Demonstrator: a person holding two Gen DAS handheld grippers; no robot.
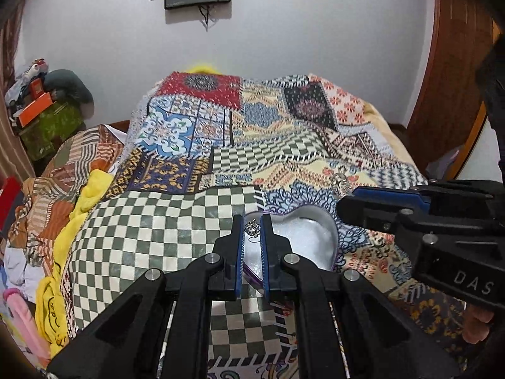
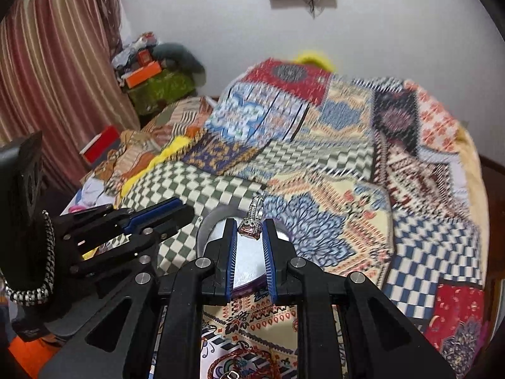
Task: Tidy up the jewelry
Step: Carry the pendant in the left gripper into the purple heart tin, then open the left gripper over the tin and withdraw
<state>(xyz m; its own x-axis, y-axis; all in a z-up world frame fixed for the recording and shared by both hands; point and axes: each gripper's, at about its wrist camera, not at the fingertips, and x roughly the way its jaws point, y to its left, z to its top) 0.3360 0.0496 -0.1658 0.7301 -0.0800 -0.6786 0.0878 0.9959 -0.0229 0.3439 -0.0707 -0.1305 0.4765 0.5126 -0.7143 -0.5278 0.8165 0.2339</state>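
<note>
Gripping flower charm (image 1: 252, 228) in left hand-held gripper (image 1: 252, 232) | right hand-held gripper (image 2: 249, 233) clamps ring (image 2: 252, 224)

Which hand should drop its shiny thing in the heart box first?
Probably the left. Its tongs hold a small silver flower piece right over the heart box. The right tongs hold a pink-stone ring nearer the box's edge, so they seem slightly less ready.
</note>
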